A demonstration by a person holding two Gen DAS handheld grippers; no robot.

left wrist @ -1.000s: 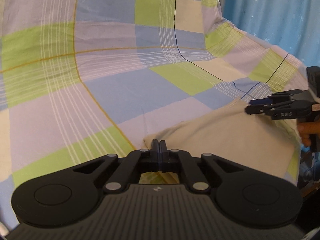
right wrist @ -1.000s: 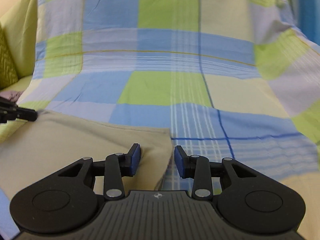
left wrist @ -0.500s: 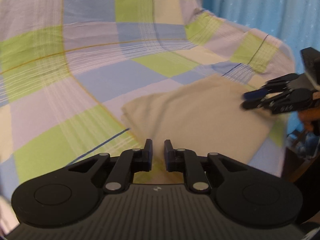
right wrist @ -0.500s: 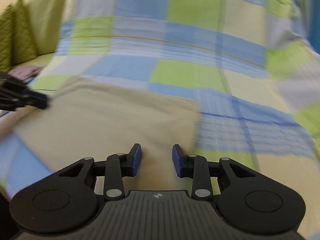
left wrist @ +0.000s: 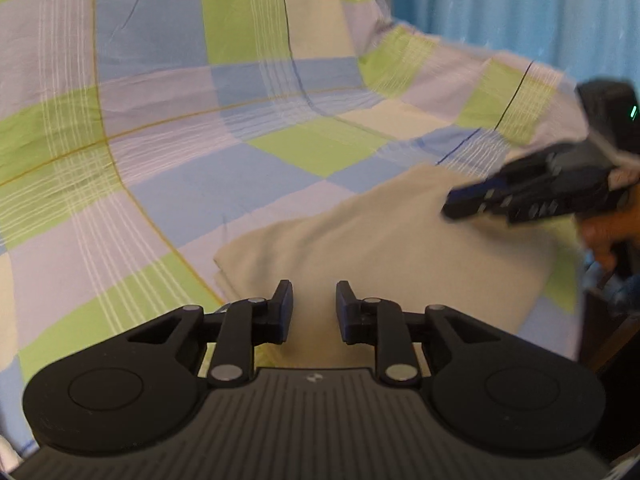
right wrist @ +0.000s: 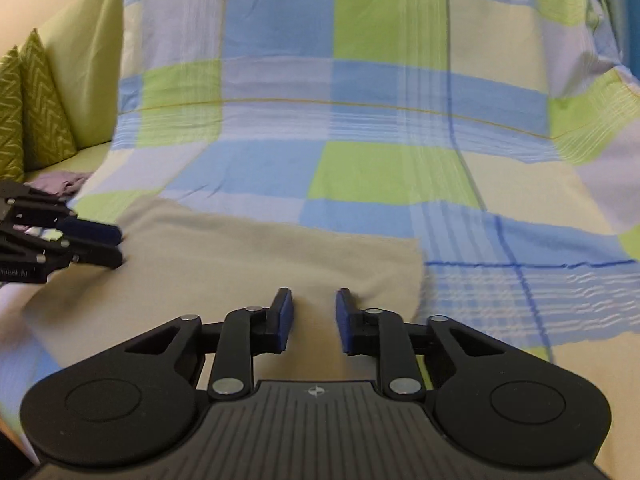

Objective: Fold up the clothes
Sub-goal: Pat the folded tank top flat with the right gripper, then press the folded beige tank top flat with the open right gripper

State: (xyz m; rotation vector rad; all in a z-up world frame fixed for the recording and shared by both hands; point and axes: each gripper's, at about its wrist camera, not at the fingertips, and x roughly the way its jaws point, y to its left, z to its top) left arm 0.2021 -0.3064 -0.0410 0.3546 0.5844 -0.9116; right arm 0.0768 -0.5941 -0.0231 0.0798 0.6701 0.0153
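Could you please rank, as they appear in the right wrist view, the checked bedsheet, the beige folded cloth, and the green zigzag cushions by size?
1. Checked blue-green bedsheet
2. Beige folded cloth
3. Green zigzag cushions, partly cut off by the frame edge, so their full size is unsure.

The flat beige folded cloth (right wrist: 248,272) lies low on the blue, green and cream checked sheet (right wrist: 360,168), offering no raised obstruction. From the right wrist view, the sheet toward 12 and 2 o'clock is bare and open. At 9 o'clock the black left gripper (right wrist: 116,246) reaches over the cloth's edge, with green zigzag-patterned cushions (right wrist: 36,120) behind it at 10 o'clock. From the left wrist view, the black right gripper (left wrist: 452,210) blocks 2 o'clock, and a pale blue curtain (left wrist: 520,8) closes off 1 o'clock.
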